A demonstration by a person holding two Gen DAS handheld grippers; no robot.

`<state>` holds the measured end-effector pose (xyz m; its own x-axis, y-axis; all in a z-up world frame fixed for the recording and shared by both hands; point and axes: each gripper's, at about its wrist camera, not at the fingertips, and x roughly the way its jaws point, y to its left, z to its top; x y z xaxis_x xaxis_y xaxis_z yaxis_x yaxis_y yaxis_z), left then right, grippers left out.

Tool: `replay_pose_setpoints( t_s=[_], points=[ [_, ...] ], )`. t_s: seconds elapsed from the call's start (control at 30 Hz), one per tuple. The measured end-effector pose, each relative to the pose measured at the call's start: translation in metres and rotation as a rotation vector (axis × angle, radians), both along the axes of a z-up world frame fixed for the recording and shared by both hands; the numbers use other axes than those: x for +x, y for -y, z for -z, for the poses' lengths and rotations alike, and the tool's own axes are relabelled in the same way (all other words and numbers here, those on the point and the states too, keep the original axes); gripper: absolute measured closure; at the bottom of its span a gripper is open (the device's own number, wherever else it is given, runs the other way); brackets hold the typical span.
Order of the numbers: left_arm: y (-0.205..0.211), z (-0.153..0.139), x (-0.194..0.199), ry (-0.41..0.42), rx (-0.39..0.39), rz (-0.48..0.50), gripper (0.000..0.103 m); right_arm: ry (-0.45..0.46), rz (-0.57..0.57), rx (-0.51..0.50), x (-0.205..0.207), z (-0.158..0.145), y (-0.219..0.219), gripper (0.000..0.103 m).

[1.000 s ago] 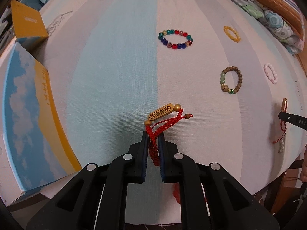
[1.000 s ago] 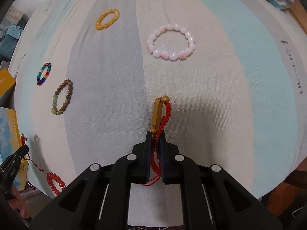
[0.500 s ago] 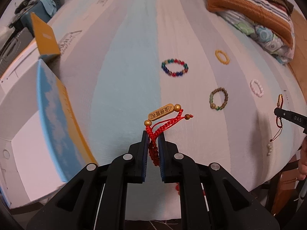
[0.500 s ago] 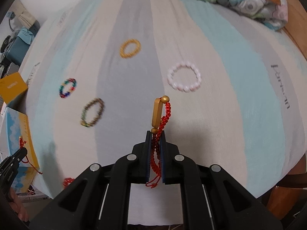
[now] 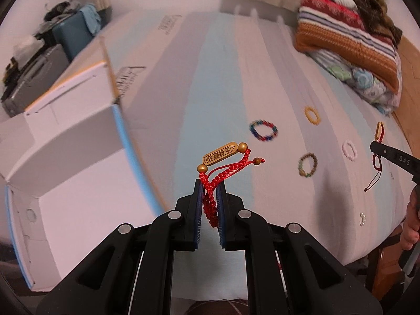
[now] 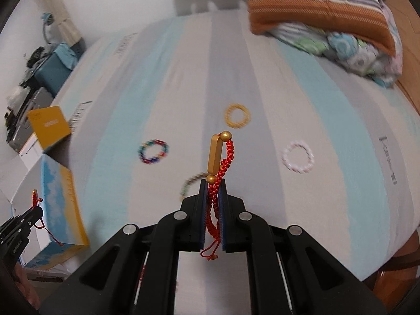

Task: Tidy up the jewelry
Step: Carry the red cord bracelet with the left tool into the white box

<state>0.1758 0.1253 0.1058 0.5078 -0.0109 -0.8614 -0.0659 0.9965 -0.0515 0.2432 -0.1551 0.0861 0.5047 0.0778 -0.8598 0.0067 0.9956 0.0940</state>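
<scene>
Now the bed (image 5: 223,84) sits far lower in both wrist views than a second ago, with the wall and the folded blankets (image 5: 346,34) at its head in sight: both grippers have been lifted well clear of the sheet. The open white box (image 5: 65,162) has also swung in to fill the left side of the left wrist view, so the carry toward storage looks under way, though nothing has been dropped in yet. Four beaded bracelets lie on the sheet, uncollected: multicoloured (image 5: 263,130), yellow (image 5: 312,115), brown-green (image 5: 307,168) and pale pink (image 5: 349,150).

The left gripper (image 5: 210,204) is raised and level, its jaws clenched on a red cord bracelet (image 5: 225,168) whose gold plate sticks out ahead. The right gripper (image 6: 212,210) is raised likewise, jaws clamped on a second red cord bracelet (image 6: 223,162) with its gold bar upright.
</scene>
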Motion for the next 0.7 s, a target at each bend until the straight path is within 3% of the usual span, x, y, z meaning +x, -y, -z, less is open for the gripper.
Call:
replay_pose_setpoints(
  t_s=[0.33,0.7],
  points=[
    [-0.085,-0.024,-0.03,0.055,0.004,-0.116,0.093,0.086,-0.131,0.027,0.0,-0.038,-0.102,0.096],
    [-0.207,-0.009,-0.083,-0.006,0.004,-0.311,0.093,0.138,-0.404,0.12,-0.022,-0.058,-0.26,0.096]
  ],
)
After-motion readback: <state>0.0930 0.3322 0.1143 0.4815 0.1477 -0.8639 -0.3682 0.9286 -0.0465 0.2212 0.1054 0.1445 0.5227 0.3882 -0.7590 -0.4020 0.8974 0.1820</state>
